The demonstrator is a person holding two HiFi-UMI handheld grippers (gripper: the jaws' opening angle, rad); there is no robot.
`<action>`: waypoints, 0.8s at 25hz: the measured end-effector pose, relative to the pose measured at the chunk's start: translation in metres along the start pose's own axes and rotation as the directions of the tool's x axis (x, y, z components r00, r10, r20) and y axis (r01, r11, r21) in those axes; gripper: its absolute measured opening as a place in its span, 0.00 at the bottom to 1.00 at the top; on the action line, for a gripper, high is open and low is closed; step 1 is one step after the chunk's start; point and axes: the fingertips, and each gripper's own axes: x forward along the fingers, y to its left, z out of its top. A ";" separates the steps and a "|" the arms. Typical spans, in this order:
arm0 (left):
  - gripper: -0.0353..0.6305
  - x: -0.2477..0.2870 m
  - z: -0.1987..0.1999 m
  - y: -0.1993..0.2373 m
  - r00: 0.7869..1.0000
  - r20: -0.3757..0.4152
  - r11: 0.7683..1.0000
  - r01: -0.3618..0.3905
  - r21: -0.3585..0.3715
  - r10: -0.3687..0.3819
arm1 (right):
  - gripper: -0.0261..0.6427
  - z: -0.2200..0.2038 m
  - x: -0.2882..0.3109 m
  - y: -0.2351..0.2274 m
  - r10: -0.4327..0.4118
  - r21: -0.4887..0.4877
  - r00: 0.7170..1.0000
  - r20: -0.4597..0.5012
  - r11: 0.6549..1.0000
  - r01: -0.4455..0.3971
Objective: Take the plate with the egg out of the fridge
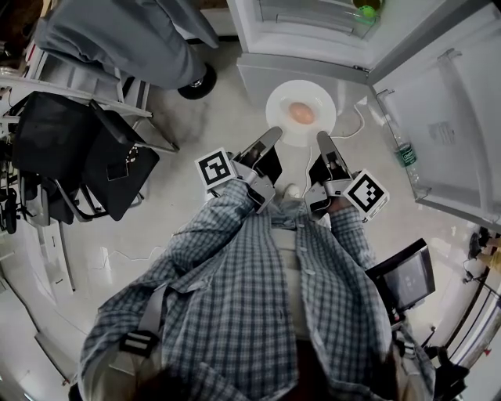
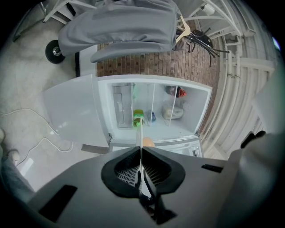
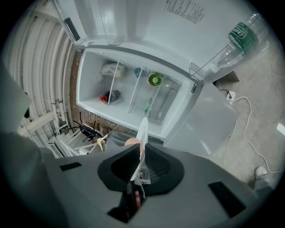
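A pale floor (image 1: 227, 125) is seen before an open fridge (image 1: 313, 23). The left hand-held gripper (image 1: 274, 135) and right hand-held gripper (image 1: 322, 139) are pinched on opposite rims of the plate (image 1: 282, 103), held outside the fridge; it is best kept level so the egg (image 1: 301, 113) is not rolled off.

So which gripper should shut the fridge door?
Probably the right gripper: the open door is on its side. Both it and the left gripper clamp the plate, so the left must hold alone.

plate (image 1: 280, 100) white | egg (image 1: 301, 113) pale orange | shirt (image 1: 235, 290) blue-grey check | bottle label (image 1: 405, 155) green
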 end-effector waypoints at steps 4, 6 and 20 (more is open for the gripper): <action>0.09 -0.003 0.004 -0.001 1.000 0.008 1.000 0.003 -0.008 -0.003 | 0.10 -0.003 0.005 0.006 0.017 0.001 1.000 -0.004 1.000 -0.017; 0.09 -0.005 0.007 0.000 1.000 0.011 1.000 0.002 -0.012 -0.002 | 0.10 -0.005 0.007 0.007 0.012 0.009 1.000 -0.006 1.000 -0.012; 0.09 -0.004 0.009 0.003 1.000 0.022 0.999 0.011 -0.046 -0.010 | 0.10 -0.004 0.010 0.004 0.001 -0.008 1.000 -0.017 1.000 -0.001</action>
